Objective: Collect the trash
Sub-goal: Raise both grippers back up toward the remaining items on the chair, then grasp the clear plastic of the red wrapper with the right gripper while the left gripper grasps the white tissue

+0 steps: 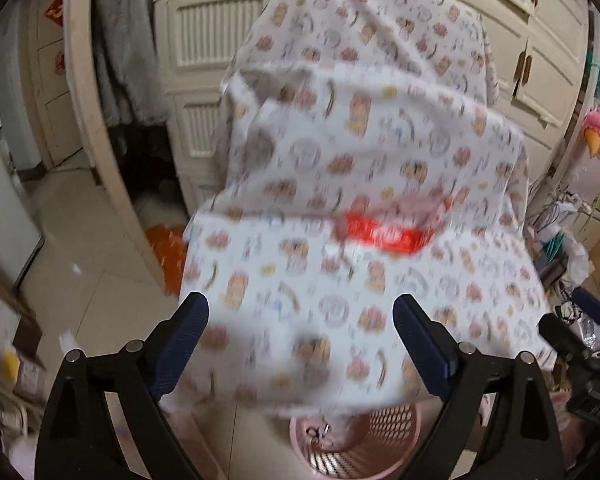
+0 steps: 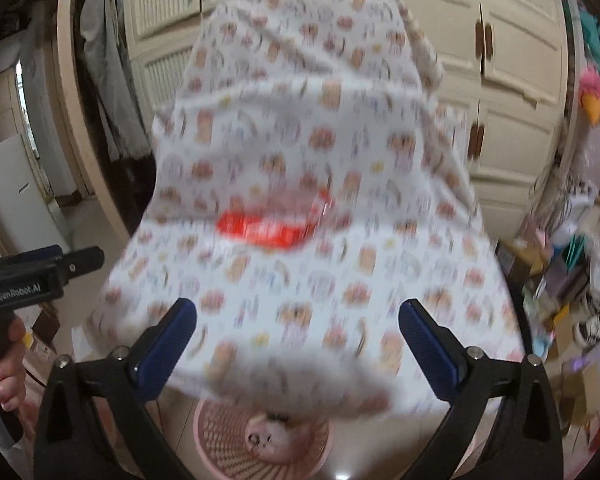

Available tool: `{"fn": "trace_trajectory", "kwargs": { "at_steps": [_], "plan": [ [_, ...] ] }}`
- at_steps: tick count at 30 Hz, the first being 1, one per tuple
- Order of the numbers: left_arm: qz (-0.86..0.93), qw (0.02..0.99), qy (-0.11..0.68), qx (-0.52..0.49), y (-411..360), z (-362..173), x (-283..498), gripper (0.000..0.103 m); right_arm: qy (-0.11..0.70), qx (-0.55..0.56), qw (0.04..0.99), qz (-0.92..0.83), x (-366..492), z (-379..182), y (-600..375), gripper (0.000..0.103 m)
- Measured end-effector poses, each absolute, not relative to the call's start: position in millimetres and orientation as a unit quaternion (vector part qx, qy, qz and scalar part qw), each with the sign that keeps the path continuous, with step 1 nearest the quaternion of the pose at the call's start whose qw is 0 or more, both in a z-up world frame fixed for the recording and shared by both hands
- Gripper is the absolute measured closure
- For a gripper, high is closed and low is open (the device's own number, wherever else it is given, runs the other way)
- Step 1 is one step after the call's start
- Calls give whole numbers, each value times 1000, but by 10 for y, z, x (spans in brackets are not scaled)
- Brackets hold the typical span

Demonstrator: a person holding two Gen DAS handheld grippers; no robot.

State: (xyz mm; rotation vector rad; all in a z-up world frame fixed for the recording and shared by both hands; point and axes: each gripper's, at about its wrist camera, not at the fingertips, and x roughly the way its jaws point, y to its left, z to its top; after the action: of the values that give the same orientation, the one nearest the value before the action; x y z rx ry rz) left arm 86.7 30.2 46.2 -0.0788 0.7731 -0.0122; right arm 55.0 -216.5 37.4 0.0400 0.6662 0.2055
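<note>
Hovering: left gripper (image 1: pixel 300 312) and right gripper (image 2: pixel 298 318) both stand above the patterned cloth (image 1: pixel 360 184), jaws spread wide, nothing between them.
Trash: red-and-clear wrapper (image 1: pixel 384 228) lies on the cloth, ahead of both grippers and apart from them; blur hides its detail.
Receptacle: pink lattice basket (image 2: pixel 220 436) sits on the floor below the cloth's near edge, probably placed to catch trash.
Surroundings: cream cupboard doors (image 2: pixel 520 92) behind; cluttered boxes (image 2: pixel 564 316) at right.
Obstruction: the cloth's overhang partly covers the basket.
</note>
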Motion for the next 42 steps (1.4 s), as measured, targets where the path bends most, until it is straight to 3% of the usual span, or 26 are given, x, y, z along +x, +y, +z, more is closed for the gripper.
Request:
{"fn": "trace_trajectory", "kwargs": {
  "at_steps": [7, 15, 28, 30, 34, 36, 42],
  "plan": [
    [-7, 937, 346, -46, 336, 583, 1393, 3, 311, 39, 945, 94, 1170, 635, -2388, 0],
    [0, 909, 414, -43, 371, -69, 1834, 3, 344, 51, 935, 75, 1734, 108, -2437, 0],
    [-17, 902, 428, -62, 279, -202, 2031, 4, 414, 124, 898, 78, 2492, -349, -2249, 0],
    [-18, 903, 425, -58, 264, -190, 2021, 4, 421, 130, 894, 74, 2546, -423, -2217, 11],
    [-23, 898, 432, -73, 289, -188, 2026, 9, 443, 124, 886, 64, 2650, -579, -2167, 53],
    [-21, 895, 437, -82, 326, -209, 2048, 12, 454, 121, 879, 80, 2655, -638, -2155, 96],
    [-16, 893, 438, -99, 425, -189, 2043, 16, 446, 75, 887, 95, 2449, -542, -2197, 99]
  ]
}}
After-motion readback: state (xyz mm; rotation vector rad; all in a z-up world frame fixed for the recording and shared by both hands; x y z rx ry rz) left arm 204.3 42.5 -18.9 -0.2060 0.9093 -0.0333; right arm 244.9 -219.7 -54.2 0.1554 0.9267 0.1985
